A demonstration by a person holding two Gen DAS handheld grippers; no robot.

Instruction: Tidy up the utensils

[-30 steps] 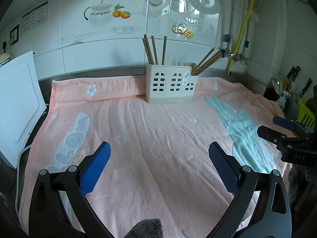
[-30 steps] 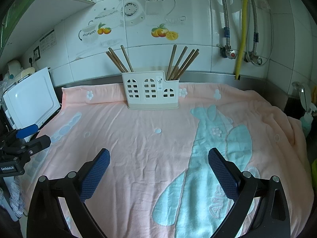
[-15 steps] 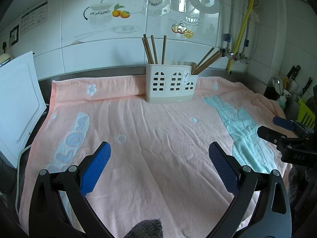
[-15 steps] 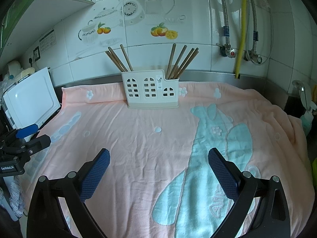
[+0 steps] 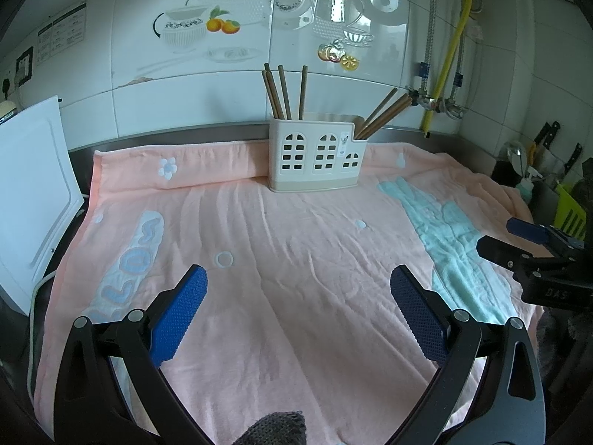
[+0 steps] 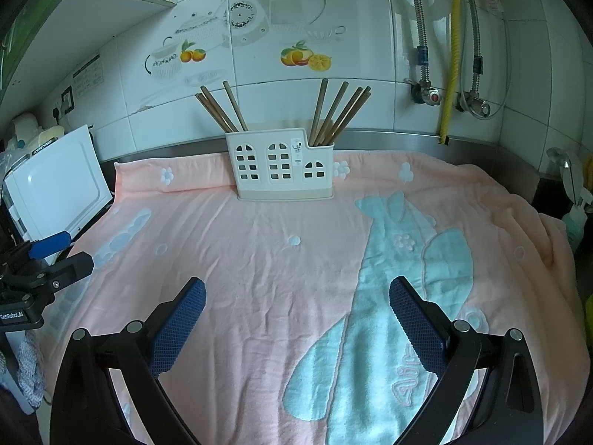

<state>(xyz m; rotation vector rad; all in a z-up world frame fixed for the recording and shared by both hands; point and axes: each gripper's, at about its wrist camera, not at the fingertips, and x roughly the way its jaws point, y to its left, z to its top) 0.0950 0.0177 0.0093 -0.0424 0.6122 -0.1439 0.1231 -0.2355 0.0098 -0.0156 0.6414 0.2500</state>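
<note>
While both claws hang spread and empty over the pink towel [image 5: 296, 296], the left claw [image 5: 298, 307] faces the white holder [image 5: 317, 157] at the worktop's back. Chopsticks [image 6: 218, 107] stand in its two end compartments; the right claw [image 6: 296, 315] should probably approach slowly, pinching one stick high.

Black hand-held gripper [image 5: 298, 307] frames, blue textured pads [image 5: 178, 315], silver screws
</note>
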